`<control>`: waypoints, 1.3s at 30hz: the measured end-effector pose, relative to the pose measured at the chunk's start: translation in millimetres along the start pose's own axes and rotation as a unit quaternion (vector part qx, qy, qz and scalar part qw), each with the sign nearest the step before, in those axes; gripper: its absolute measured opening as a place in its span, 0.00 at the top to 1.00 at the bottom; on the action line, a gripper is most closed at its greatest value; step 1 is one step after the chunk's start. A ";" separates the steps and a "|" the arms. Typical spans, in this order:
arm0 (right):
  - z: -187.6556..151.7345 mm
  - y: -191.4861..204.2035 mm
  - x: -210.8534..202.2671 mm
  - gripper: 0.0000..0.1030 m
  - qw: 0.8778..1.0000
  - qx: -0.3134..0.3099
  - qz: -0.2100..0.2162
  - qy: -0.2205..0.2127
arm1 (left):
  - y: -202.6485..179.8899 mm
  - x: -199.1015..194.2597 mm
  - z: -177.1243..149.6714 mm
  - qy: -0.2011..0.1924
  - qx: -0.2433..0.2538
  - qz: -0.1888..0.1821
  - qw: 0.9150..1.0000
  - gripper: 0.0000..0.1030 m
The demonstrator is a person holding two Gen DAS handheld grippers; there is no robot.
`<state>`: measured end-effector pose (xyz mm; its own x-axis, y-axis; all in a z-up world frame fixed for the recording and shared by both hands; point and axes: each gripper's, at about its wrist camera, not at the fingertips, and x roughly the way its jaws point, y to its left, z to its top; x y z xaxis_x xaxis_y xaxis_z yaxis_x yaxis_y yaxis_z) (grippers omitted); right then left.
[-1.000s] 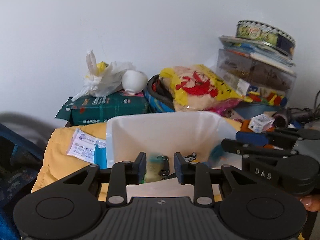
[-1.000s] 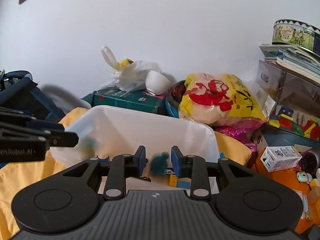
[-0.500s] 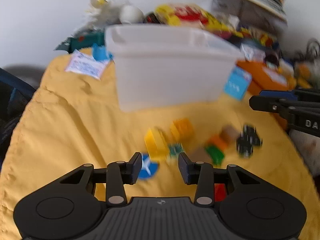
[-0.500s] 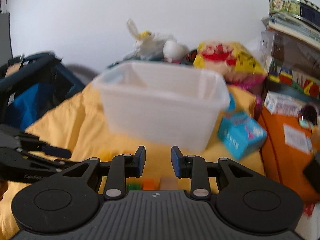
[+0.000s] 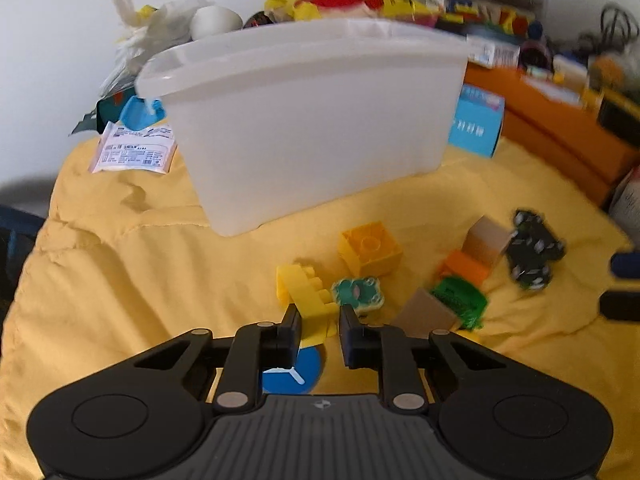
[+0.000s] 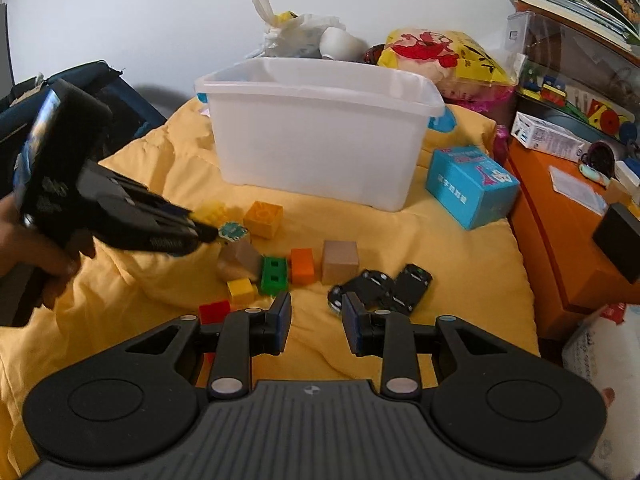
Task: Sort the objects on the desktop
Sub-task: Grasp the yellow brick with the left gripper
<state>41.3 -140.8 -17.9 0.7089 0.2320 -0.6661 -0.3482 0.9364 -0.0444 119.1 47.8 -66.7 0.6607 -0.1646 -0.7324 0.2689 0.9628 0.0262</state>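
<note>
**Toys lie loose in front of the white bin**

Toys are scattered on a yellow cloth [image 6: 440,264], all of them outside the white plastic bin [image 6: 320,140] that stands upright at the back of the cloth. From both cameras only the bin's frosted wall and the top of its inner side show, so I cannot tell what is in it. A blue carton [image 6: 470,184] lies just beside the bin's right end.

The left gripper [image 5: 320,316], held in a hand [image 6: 24,256], points down at the left end of the pile. Its fingers are clenched, and they seem to pinch a long yellow brick [image 5: 300,288], though blur hides the contact on one side. A teal figure [image 5: 356,292] lies touching that brick, a square yellow block [image 5: 370,248] sits just behind, and a blue disc [image 5: 292,372] lies under the fingers.

The right gripper [image 6: 316,312] hovers over bare cloth with its fingers released and nothing between them. Just beyond its right finger lie two black toy cars [image 6: 384,284], touching each other. To their left stand a wooden cube [image 6: 339,260], an orange brick [image 6: 302,266] and a green brick [image 6: 274,274] in a row, with a small yellow cube [image 6: 240,290] and a red cube [image 6: 214,312] nearer the camera.
</note>
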 end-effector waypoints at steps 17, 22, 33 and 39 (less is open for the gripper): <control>-16.2 7.6 4.2 0.69 0.999 -0.008 0.029 0.024 | -3.9 -69.5 -109.5 0.066 -0.262 -0.145 0.952 0.60; -16.3 18.9 6.7 0.69 0.999 -0.024 0.042 0.025 | -38.6 -90.5 -99.1 0.036 -0.101 -0.048 0.993 0.49; -24.6 18.7 6.2 0.69 0.998 -0.033 0.032 0.036 | -70.0 -67.5 -81.9 0.043 0.079 -0.005 0.996 0.53; -29.6 12.0 5.1 0.69 0.999 -0.023 0.020 0.043 | -73.5 -69.0 -84.6 0.053 0.069 -0.011 0.996 0.74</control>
<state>22.6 -136.2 -44.0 0.6389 0.2429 -0.7299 -0.4037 0.9136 -0.0493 -5.5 6.4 -75.7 0.5777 -0.1544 -0.8015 0.3814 0.9192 0.0979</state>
